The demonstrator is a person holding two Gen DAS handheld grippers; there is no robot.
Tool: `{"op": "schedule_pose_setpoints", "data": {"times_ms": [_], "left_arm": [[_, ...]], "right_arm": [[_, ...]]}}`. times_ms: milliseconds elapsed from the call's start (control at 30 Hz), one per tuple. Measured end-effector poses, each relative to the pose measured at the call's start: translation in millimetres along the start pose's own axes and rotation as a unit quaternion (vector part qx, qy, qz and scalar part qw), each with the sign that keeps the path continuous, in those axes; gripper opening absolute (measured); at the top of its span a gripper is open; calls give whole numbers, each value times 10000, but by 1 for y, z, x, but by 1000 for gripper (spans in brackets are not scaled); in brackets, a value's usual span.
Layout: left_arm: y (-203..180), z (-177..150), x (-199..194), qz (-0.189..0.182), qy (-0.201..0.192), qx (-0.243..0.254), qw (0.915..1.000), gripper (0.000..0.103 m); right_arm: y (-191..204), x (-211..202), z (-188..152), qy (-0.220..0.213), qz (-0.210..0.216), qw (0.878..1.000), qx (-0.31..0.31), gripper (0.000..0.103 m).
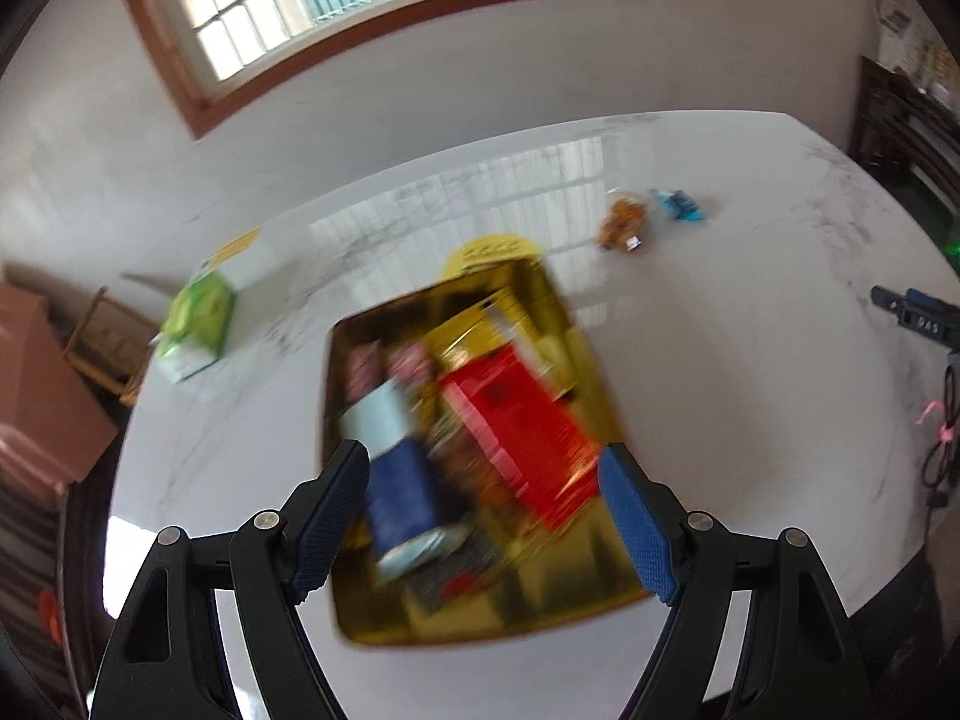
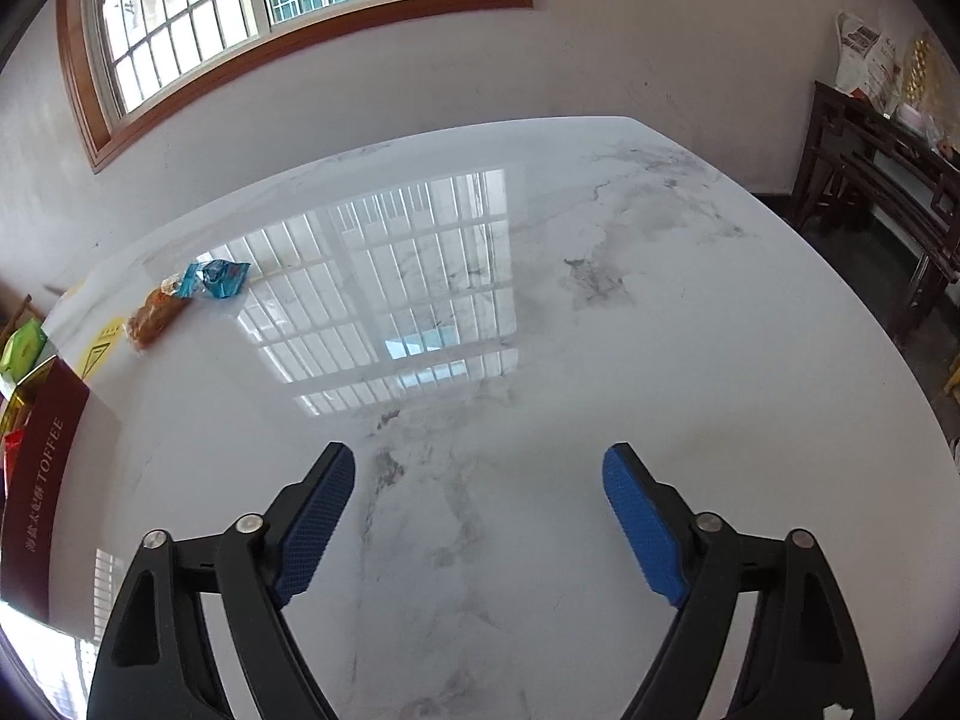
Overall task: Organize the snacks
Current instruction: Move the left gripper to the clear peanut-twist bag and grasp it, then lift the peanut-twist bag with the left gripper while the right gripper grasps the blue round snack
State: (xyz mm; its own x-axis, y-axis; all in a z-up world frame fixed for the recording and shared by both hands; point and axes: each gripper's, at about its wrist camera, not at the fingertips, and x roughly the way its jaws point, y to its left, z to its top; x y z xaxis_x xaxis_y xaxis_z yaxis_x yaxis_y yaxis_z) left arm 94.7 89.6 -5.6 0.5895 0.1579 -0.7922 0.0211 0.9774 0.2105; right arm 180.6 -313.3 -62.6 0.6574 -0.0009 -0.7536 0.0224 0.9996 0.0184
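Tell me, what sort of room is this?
Probably a dining room in a home: a large glossy white marble table, a wood-framed barred window, and a dark carved wooden sideboard against the wall.

Gold snack box (image 1: 576, 324) sits open on the marble table, stuffed with packets, a red one (image 1: 516, 420) and a navy one (image 1: 402, 492) on top. Orange snack (image 1: 624, 222) and blue snack (image 1: 681, 204) lie side by side at its 1 o'clock, well apart from it.

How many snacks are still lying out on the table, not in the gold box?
2: an orange snack packet and a blue snack packet, touching, on the white table beyond the box. Others may be out of view.
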Motion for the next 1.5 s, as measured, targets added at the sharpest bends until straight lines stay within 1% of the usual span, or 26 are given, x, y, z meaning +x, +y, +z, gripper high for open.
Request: {"op": "schedule_pose_setpoints", "data": {"times_ms": [33, 67, 200, 267, 333, 400, 433, 533, 600, 667, 700, 767, 867, 967, 1000, 1033, 1067, 1100, 1133, 1200, 1300, 1333, 1367, 1400, 1467, 1500], "left_arm": [[-4, 11, 4, -208, -4, 36, 9998, 79], [-9, 19, 7, -326, -20, 81, 9994, 79], [-33, 55, 26, -581, -81, 520, 9969, 79], [-47, 72, 41, -746, -121, 787, 9940, 79], [-56, 86, 57, -828, -67, 946, 9920, 79], [-65, 105, 82, -1131, 110, 1052, 9879, 79], [-68, 112, 91, -1181, 169, 1071, 9871, 79], [-80, 139, 125, -1232, 329, 1188, 9847, 79], [-87, 149, 143, -1344, 459, 1283, 9815, 79], [-92, 157, 161, -1366, 576, 1360, 9795, 79], [-95, 162, 173, -1366, 716, 1440, 9775, 79], [-99, 167, 187, -1360, 836, 1512, 9755, 79], [-104, 172, 207, -1243, 965, 1611, 9743, 79], [-106, 177, 223, -1348, 1103, 1559, 9723, 79], [-107, 178, 226, -1353, 1133, 1535, 9723, 77], [-107, 178, 231, -1383, 1190, 1491, 9718, 69], [-107, 178, 232, -1567, 1181, 1377, 9708, 63], [-105, 179, 233, -1742, 1219, 1273, 9688, 43], [-103, 179, 233, -1842, 1283, 1175, 9674, 38], [-108, 177, 230, -1565, 1350, 1191, 9711, 38], [-115, 159, 215, -1258, 1290, 1192, 9764, 38], [-116, 153, 208, -1228, 1273, 1109, 9780, 38], [-115, 144, 196, -1226, 1215, 914, 9807, 38], [-114, 135, 181, -1277, 1126, 763, 9824, 38], [-113, 120, 152, -1435, 922, 628, 9834, 38], [-112, 111, 133, -1473, 780, 538, 9845, 38]], "right_arm": [[-1, 1, 0, 0, 24, 10000, 29, 85], [-1, 1, -1, -9, 46, 10000, 46, 85], [-4, -1, -3, -54, 165, 9998, 65, 88], [-5, -1, -3, -45, 191, 9998, 105, 89], [-5, -1, -3, -21, 222, 9997, 107, 89], [-4, 1, -3, 17, 261, 9996, 88, 89], [-4, 2, -3, 42, 278, 9996, 79, 89], [-3, 4, -2, 91, 335, 9994, 64, 89], [-3, 4, -2, 94, 385, 9992, 70, 89], [-3, 4, -2, 95, 418, 9991, 72, 90], [-3, 5, -2, 99, 439, 9990, 70, 90], [-3, 5, -2, 112, 454, 9989, 61, 90], [-2, 6, -2, 122, 488, 9987, 40, 90], [-3, 6, -2, 116, 494, 9987, 49, 90], [-3, 6, -2, 113, 490, 9987, 65, 90], [-3, 6, -2, 107, 477, 9988, 86, 90], [-4, 6, -2, 101, 457, 9988, 114, 90], [-5, 6, -1, 90, 434, 9989, 158, 90], [-7, 6, -1, 85, 423, 9989, 185, 90], [-8, 7, -1, 86, 399, 9989, 232, 90], [-9, 7, 0, 82, 393, 9989, 240, 90], [-8, 8, 0, 101, 391, 9989, 235, 90], [-8, 9, 0, 119, 388, 9989, 220, 90], [-7, 9, 0, 125, 376, 9990, 205, 90], [-3, 11, 1, 149, 371, 9991, 132, 90], [0, 12, 2, 154, 442, 9989, 83, 90]]}}
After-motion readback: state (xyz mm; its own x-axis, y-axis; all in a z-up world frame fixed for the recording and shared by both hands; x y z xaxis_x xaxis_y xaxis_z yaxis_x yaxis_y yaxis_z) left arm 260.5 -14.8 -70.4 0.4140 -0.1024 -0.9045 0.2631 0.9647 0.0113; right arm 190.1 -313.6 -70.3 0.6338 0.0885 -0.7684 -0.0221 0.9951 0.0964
